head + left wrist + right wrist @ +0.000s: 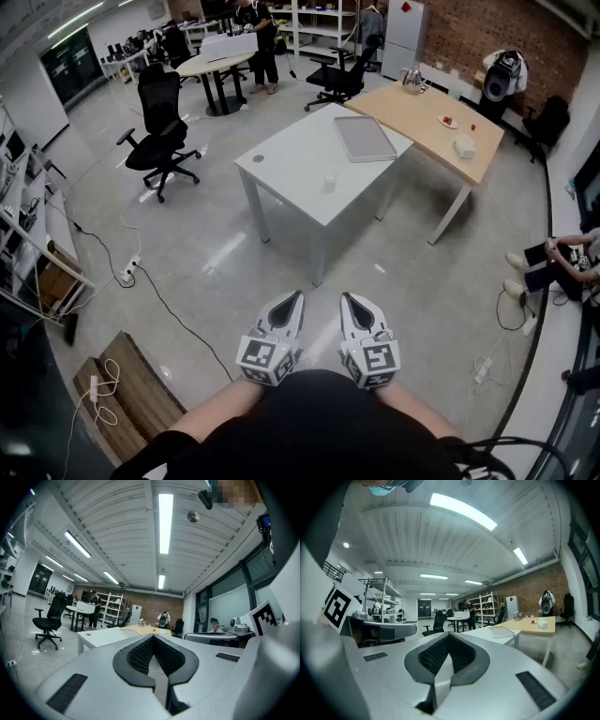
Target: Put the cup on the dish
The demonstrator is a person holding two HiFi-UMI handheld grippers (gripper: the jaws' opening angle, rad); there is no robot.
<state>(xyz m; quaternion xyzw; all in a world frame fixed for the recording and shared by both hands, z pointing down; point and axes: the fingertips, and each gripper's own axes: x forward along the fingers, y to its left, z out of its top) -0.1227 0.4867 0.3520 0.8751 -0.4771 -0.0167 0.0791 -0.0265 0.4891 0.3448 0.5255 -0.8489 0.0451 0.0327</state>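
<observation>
Standing on table (281, 173), cup (329, 181) far from left gripper (293, 297), right gripper (348, 299) (jaws together)

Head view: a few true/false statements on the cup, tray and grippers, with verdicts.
1. The cup stands on the white table, apart from the grey tray. True.
2. The left gripper and right gripper are both shut and empty. True.
3. The right gripper hovers over the cup. False: it is close to the person's body, far from the white table.
4. The grey tray lies on the wooden table. False: it lies on the white table; the wooden table stands beside that.
5. The cup lies tipped over inside the tray. False: it stands upright on the bare tabletop.
</observation>
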